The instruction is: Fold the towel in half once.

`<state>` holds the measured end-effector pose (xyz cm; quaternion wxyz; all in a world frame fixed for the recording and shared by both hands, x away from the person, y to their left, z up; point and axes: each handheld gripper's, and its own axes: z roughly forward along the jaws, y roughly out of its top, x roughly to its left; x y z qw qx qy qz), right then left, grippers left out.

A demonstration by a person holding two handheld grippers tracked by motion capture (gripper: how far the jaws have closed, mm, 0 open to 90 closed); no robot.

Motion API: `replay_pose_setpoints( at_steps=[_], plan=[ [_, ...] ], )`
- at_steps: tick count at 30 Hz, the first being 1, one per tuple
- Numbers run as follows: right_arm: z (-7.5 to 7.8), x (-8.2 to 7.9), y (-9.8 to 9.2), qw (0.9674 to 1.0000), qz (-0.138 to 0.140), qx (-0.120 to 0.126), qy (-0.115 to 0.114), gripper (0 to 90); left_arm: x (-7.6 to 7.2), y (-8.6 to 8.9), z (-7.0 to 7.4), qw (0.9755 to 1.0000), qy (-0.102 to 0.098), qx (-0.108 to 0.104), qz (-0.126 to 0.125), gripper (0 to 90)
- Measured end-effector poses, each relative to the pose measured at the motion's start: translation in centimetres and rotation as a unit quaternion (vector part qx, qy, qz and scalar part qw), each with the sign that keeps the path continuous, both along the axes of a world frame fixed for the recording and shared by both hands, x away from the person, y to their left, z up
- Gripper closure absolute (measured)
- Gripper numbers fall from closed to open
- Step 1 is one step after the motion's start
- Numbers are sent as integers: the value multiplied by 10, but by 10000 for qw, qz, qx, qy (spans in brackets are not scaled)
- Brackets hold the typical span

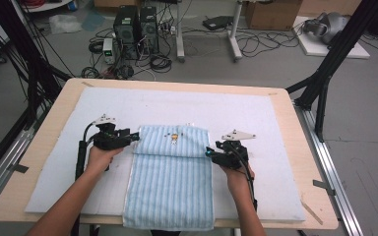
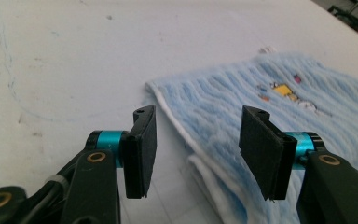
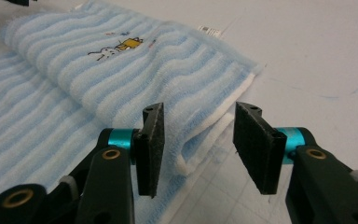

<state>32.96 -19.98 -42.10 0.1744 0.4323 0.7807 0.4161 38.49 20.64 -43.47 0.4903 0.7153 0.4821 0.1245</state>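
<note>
A light blue striped towel (image 1: 170,187) lies on the white mat (image 1: 236,113), its near end hanging over the table's front edge. Its far end is folded back on itself into a flap (image 1: 173,142) bearing a small embroidered picture (image 1: 174,136). My left gripper (image 1: 137,137) is at the flap's left edge and is open; in the left gripper view (image 2: 198,149) the towel's folded edge (image 2: 223,107) lies between and beyond the jaws, untouched. My right gripper (image 1: 207,152) is at the flap's right edge, open too (image 3: 198,147), with the towel's corner (image 3: 205,116) under the gap.
The mat covers a wooden table (image 1: 307,167). A small label (image 3: 209,31) sticks out from the towel's far edge. Beyond the table, computer towers (image 1: 135,29), cables and boxes stand on the floor. Black frame legs (image 1: 325,73) rise at both sides.
</note>
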Motion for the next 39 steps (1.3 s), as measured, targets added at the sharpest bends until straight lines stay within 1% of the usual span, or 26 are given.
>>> replay_pose_setpoints(
  at_steps=[1,2,4,6,7,8,9,10,13,14,17,19,20,21,23,25,26,28,30,32,33,36,39],
  plan=[
    [0,0,0,10000,5,-13,-6,521,3,0,0,10000,18,-31,22,470],
    [0,0,0,10000,-12,2,10,515,7,-1,-1,10000,87,9,40,477],
    [-1,1,-1,10000,-32,-2,-5,507,13,-4,-3,9998,159,96,76,476],
    [-1,1,-1,10000,-42,19,25,496,19,-8,-5,9996,231,179,55,476],
    [-1,2,-2,10000,-42,11,25,492,20,-10,-6,9996,188,225,57,475],
    [-2,2,-2,10000,-33,17,37,490,22,-13,-8,9995,205,220,83,474],
    [-2,2,-2,10000,-34,16,39,488,24,-15,-11,9993,291,227,82,470],
    [-2,2,-2,10000,-29,16,41,485,26,-17,-12,9987,353,356,31,462],
    [-2,3,-1,10000,-24,13,55,476,28,-24,-15,9986,311,424,23,458],
    [-3,3,-1,10000,-27,8,56,476,28,-26,-16,9982,292,527,-7,465],
    [-3,3,-1,10000,-39,17,71,471,27,-32,-16,9968,142,788,-64,491],
    [-3,4,-1,10000,-38,18,66,462,26,-34,-16,9950,33,997,-99,537],
    [-3,4,-1,10000,-33,10,60,453,25,-36,-16,9934,-47,1137,-116,566],
    [-3,5,0,10000,-37,5,58,443,24,-36,-16,9918,-113,1258,-190,613],
    [-3,6,0,9999,-70,49,87,426,24,-36,-16,9925,-93,1180,-319,737],
    [-4,9,1,10000,-55,42,69,419,23,-37,-16,9918,-130,1217,-367,841],
    [-3,11,1,9999,-78,21,87,410,23,-37,-16,9925,-118,1159,-363,854],
    [-3,16,2,9999,-125,11,118,390,24,-35,-16,9947,-34,963,-370,868],
    [-3,24,3,9997,-211,31,114,376,24,-32,-15,9961,-15,797,-372,869],
    [-3,35,4,9995,-245,67,168,384,25,-30,-13,9974,-78,614,-360,870],
    [-4,40,6,9993,-256,50,254,389,25,-28,-11,9977,-96,570,-358,870],
    [-6,57,13,9989,-224,-114,390,422,25,-25,-9,9987,-110,387,-319,870],
    [-9,71,23,9981,-187,-271,526,443,25,-23,-8,9988,-125,344,-326,870]
  ],
)
